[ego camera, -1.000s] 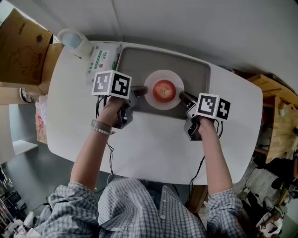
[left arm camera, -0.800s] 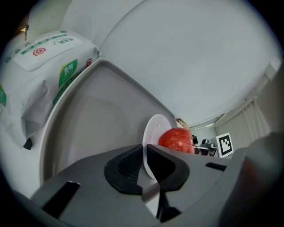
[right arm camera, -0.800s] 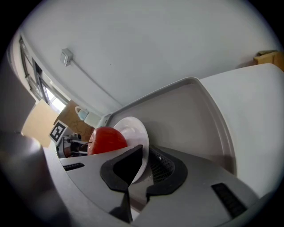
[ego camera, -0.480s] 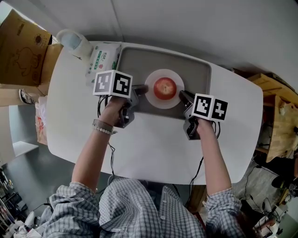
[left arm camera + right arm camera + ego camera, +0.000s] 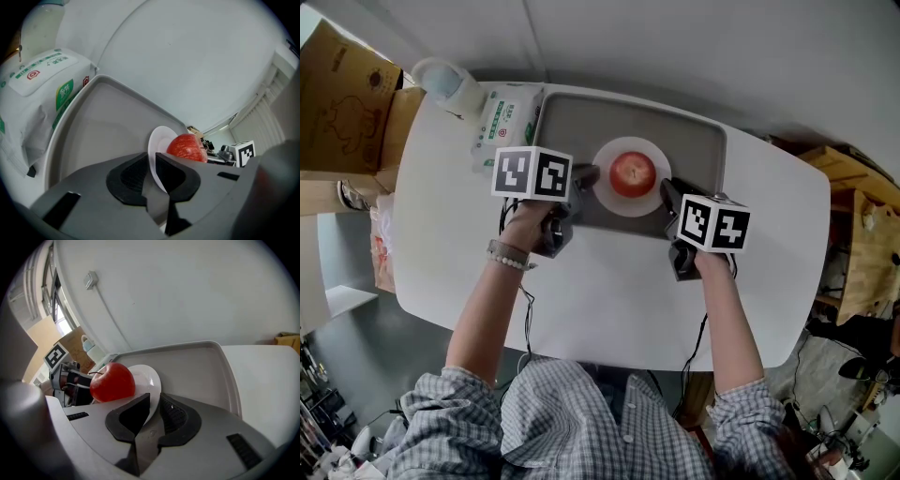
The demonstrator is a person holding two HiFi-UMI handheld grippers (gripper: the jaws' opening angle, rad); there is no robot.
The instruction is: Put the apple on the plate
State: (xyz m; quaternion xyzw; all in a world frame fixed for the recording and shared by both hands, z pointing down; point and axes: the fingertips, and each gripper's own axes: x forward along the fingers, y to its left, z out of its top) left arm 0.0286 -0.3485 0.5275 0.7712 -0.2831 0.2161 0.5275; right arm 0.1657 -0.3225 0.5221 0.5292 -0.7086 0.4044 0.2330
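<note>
White table [image 5: 609, 300] is carrying everything. It is lying under both claws and running back toward the person.

Grey tray [image 5: 572, 122] is sitting straight ahead of both claws. A pack of wipes [image 5: 502, 117] is lying just outside the left claw, past the tray edge.

White plate [image 5: 606, 190] is hanging between the two claws, over the tray. Left claw [image 5: 152, 161] is pressing together on its near-left rim, and right claw [image 5: 154, 404] is doing the same on the near-right rim. So both are pinching the plate, edge only. I can't tell if the plate is resting on the tray floor or is just clear of it.

Apple [image 5: 632, 173] is sitting at the plate's centre, just ahead of both sets of tips and between them. It is touching neither claw, so I'm reading the task as done.

Risks from here:
- Nothing is holding the apple. If one claw is raising or rolling more than the other, the plate is tilting and the apple is rolling off onto the tray.
- The rim grips are thin. A smooth plate could be slipping out if either squeeze is easing unevenly.
- Opening one claw first could be dropping that side.

Apple is near round, with no real long axis. In the right gripper view the stem is poking out on its upper side, leaning toward the left claw, so the core axis is tipping off upright.
</note>
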